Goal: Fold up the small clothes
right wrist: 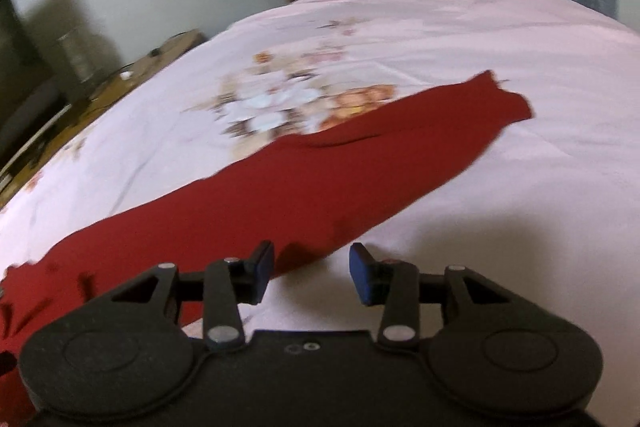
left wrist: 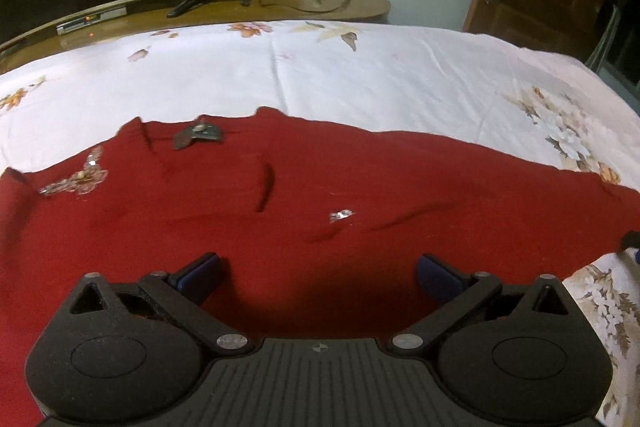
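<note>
We see a red garment (left wrist: 320,195) spread across a flowered bedsheet (left wrist: 360,75), with most of the folding, by our reading, not yet done. In the left wrist view the cloth fills the lower half of the picture, flat apart from a few shallow creases, with beaded trim (left wrist: 78,179) at nine o'clock and a small dark tag (left wrist: 198,137) at eleven. We cannot tell whether one layer or two lies there, so any fold already made is uncertain.

The left claw (left wrist: 318,277) hangs above the cloth at six o'clock, its jaws spread wide and nothing between them.

In the right wrist view, which is blurred, the garment runs as a long band from eight o'clock up to a narrow end (right wrist: 504,99) at two o'clock; that is its long axis, and the narrow end points away from us. The right claw (right wrist: 312,275) sits at six o'clock, jaws parted and empty, just over the near edge of the cloth and bare sheet.

We judge both claws free to take new corners.
</note>
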### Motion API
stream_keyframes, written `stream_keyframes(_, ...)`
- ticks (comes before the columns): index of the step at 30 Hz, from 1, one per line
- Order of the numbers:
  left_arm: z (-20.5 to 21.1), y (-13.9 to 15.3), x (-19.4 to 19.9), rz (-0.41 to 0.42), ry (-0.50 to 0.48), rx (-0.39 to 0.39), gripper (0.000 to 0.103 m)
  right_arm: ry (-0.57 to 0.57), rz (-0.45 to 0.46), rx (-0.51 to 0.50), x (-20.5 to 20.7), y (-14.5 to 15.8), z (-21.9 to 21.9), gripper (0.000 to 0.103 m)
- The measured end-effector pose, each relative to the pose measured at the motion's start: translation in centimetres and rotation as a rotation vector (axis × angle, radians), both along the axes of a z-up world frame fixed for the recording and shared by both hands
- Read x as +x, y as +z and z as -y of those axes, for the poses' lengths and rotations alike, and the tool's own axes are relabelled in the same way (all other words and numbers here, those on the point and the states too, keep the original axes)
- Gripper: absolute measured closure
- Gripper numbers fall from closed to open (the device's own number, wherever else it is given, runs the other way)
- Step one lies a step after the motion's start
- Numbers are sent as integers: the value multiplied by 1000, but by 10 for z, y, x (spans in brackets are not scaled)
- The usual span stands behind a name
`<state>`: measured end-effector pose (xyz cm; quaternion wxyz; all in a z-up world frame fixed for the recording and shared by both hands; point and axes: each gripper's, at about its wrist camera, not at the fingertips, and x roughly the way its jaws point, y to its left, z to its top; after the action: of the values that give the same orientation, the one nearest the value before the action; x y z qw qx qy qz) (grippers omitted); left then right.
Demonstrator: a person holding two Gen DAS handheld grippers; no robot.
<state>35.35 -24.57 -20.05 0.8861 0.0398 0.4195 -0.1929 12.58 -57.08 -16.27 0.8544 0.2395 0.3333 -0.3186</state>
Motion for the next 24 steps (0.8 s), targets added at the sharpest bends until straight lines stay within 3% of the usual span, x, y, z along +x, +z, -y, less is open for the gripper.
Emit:
stream_keyframes(8, 9, -7, 6, 12, -7, 42, 0, -105, -13, -7, -6, -5, 45, 58)
stream_keyframes(14, 13, -11, 11, 23, -16, 56, 0, -222, 28, -1, -15, -9, 82, 61)
stream_keyframes(17, 14, -11, 10, 27, -20, 61, 0, -251, 52, 7, -15, -10, 94, 69)
stream_keyframes(22, 10, -9, 12, 17, -21, 50, 0, -272, 71, 6, -14, -11, 102, 96)
stream_keyframes(24, 8, -7, 12, 16, -20, 44, 0, -258, 84, -21, -15, -7, 98, 96)
